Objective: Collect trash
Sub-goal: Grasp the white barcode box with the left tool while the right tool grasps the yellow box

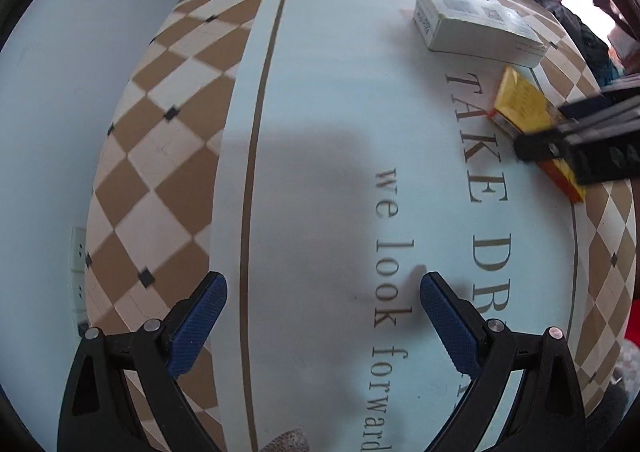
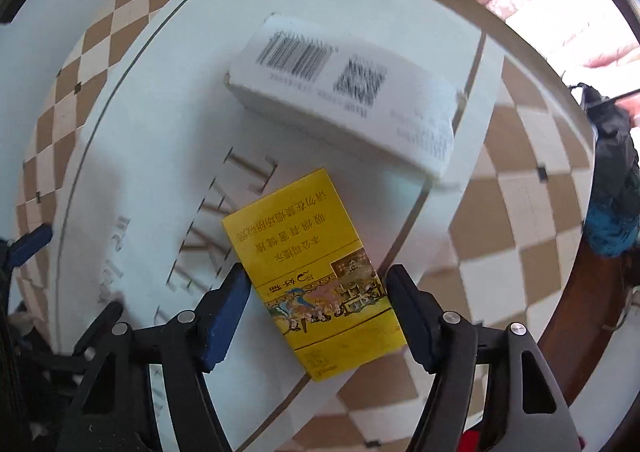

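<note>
Right gripper spread around yellow box, frame centre, pads seemingly not touching; white box above. Left gripper apart, empty, over tablecloth.

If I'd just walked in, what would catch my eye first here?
Likely the bright yellow carton, lying flat between the right gripper's open blue-padded fingers. Just beyond it rests a long white box with a barcode. The left gripper hovers open over the tablecloth, printed with large letters and a brown checkered border.
</note>
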A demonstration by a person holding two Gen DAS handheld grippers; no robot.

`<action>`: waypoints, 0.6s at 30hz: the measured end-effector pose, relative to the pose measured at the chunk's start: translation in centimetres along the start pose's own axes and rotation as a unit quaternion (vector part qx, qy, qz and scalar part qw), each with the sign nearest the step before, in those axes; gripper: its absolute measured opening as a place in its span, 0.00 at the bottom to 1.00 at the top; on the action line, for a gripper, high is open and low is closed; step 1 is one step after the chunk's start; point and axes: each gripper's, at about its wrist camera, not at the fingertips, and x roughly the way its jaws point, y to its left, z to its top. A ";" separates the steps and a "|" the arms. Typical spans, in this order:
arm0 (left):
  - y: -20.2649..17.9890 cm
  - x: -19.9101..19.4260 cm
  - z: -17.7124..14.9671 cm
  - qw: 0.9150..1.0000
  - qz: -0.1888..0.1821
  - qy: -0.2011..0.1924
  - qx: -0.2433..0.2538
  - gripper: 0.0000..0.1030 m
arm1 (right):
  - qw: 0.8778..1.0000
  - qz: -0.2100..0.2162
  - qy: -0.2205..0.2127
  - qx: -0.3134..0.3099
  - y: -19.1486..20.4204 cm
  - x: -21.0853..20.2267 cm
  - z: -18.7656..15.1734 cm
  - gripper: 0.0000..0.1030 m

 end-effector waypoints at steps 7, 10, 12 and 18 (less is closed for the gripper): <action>-4.0 -2.6 5.9 0.984 0.057 -0.081 0.151 0.96 | 0.989 0.011 -0.023 0.148 -7.7 -2.5 -5.0 0.69; -6.6 -3.5 9.1 0.966 0.058 -0.117 0.224 0.95 | 0.976 0.011 -0.030 0.213 -12.2 -2.4 -5.7 0.69; -8.3 -3.8 11.0 0.953 0.055 -0.126 0.269 0.95 | 0.970 0.012 -0.027 0.242 -14.3 -2.0 -5.8 0.69; -11.9 -1.5 13.2 0.918 0.035 -0.089 0.386 0.95 | 0.964 0.015 -0.019 0.266 -16.7 -1.3 -7.1 0.68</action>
